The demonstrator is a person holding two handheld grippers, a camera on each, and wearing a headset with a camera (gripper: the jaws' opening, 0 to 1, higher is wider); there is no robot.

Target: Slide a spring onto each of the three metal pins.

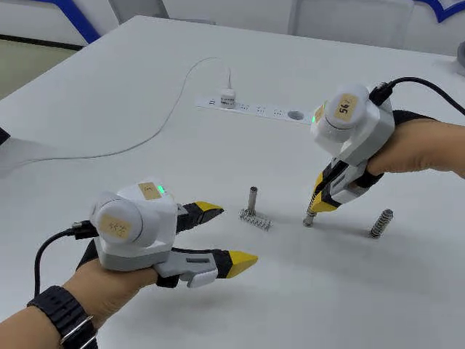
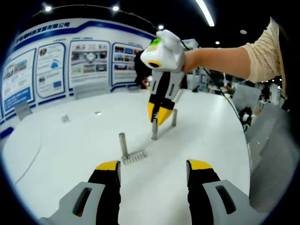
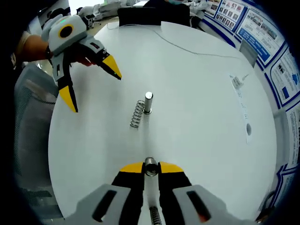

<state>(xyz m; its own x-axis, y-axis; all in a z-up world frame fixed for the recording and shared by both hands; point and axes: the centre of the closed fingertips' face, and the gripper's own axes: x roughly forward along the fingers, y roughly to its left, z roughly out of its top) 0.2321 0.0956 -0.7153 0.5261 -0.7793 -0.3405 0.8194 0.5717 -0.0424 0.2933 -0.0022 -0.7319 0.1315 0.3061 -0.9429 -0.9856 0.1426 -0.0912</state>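
Left gripper (image 1: 234, 234) is held level near the worktop's (image 1: 131, 87) near edge, jaws spread wide, tips pointing right. Right gripper (image 1: 317, 206) is tilted steeply down, jaws closed around a pin (image 3: 150, 164), forearm reaching in from the right edge.

I'm working in what looks like a lab or showroom office. My bench (image 1: 109, 94) is a wide white table with a white power strip (image 1: 261, 111), a plugged-in adapter (image 1: 228, 98) and a thin cable (image 1: 87, 156). Blue-framed display boards (image 2: 51, 65) with printed panels line the wall, strip lights (image 2: 205, 11) and spotlights shine from a dark ceiling, and a grey mesh chair (image 2: 274, 154) stands at the bench's edge.
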